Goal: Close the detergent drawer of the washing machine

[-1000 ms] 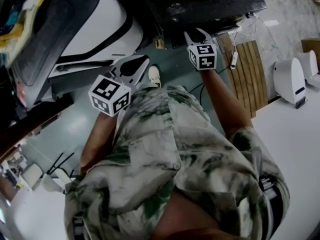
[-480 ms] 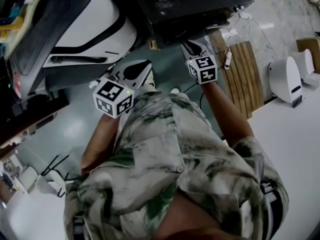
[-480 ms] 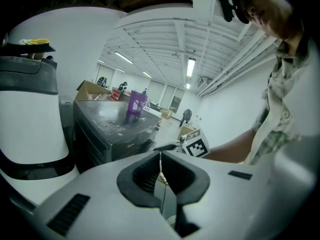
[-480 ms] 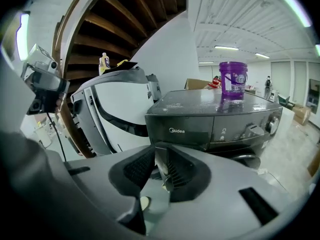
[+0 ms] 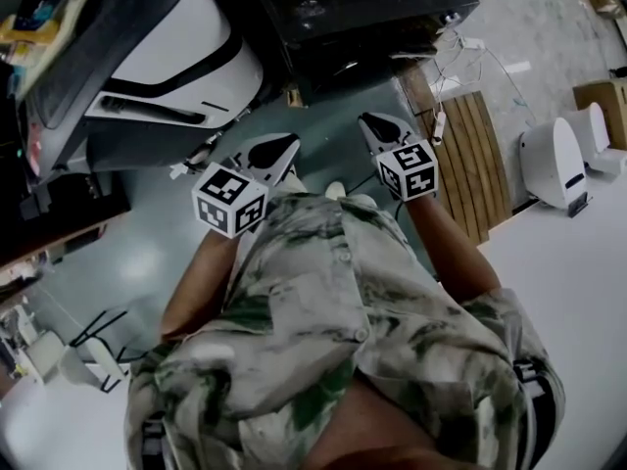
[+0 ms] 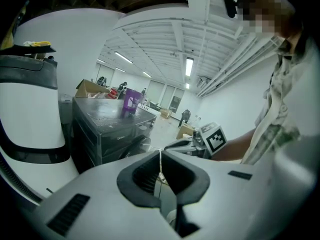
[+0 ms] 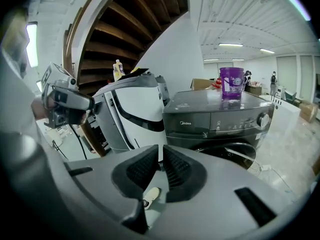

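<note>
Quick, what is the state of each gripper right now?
Left gripper: jaws closed, empty.
Right gripper: jaws closing, narrow gap, nothing between them.

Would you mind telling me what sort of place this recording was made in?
Probably a big open test hall or workshop rather than a home: a dark washing machine with a purple jug on top stands under long ceiling strip lights, with a cardboard box behind.

The person wears a short-sleeved, buttoned shirt (image 5: 323, 341) with a cream-and-green leafy print
</note>
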A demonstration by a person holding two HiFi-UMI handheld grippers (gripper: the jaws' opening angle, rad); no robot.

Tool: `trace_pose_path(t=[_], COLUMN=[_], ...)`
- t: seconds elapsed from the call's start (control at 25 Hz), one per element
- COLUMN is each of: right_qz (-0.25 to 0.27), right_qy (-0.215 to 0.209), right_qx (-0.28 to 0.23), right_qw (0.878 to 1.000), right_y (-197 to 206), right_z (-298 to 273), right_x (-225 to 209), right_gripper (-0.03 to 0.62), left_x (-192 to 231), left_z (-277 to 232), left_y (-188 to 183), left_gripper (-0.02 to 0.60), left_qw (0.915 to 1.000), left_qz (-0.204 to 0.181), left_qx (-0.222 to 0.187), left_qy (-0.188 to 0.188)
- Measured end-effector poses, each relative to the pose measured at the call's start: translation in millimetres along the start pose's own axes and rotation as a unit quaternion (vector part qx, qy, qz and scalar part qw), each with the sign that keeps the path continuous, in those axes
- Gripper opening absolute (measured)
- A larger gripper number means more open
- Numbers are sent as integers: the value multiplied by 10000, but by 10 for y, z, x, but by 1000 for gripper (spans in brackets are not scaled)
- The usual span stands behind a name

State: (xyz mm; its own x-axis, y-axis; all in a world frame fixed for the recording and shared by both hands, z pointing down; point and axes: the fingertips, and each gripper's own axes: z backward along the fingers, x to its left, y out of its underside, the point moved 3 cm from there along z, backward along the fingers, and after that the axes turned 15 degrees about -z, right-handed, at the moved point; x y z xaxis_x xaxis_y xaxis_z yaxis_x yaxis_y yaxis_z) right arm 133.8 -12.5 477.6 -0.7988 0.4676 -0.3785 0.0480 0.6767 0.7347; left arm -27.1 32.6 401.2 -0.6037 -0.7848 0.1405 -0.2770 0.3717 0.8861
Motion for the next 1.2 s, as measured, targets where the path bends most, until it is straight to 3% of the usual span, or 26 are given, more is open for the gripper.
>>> trace_pose_path(t=[0.56,1.2], right_qz=[260,206], right_qy=[-303,-451], right_qx=[80,-57], right_qw=[9992,9988], right_y=[266,487], right_z=[747,1097], right_x=[395,521], right_gripper=[46,23], left_x=[-487,-822], left_z=[271,313], left_y=[161,374], left_gripper=[29,29], left_qw=[9999,9995], left_qz=[18,183], left_qx=[84,95], left_qy=[-130,-229])
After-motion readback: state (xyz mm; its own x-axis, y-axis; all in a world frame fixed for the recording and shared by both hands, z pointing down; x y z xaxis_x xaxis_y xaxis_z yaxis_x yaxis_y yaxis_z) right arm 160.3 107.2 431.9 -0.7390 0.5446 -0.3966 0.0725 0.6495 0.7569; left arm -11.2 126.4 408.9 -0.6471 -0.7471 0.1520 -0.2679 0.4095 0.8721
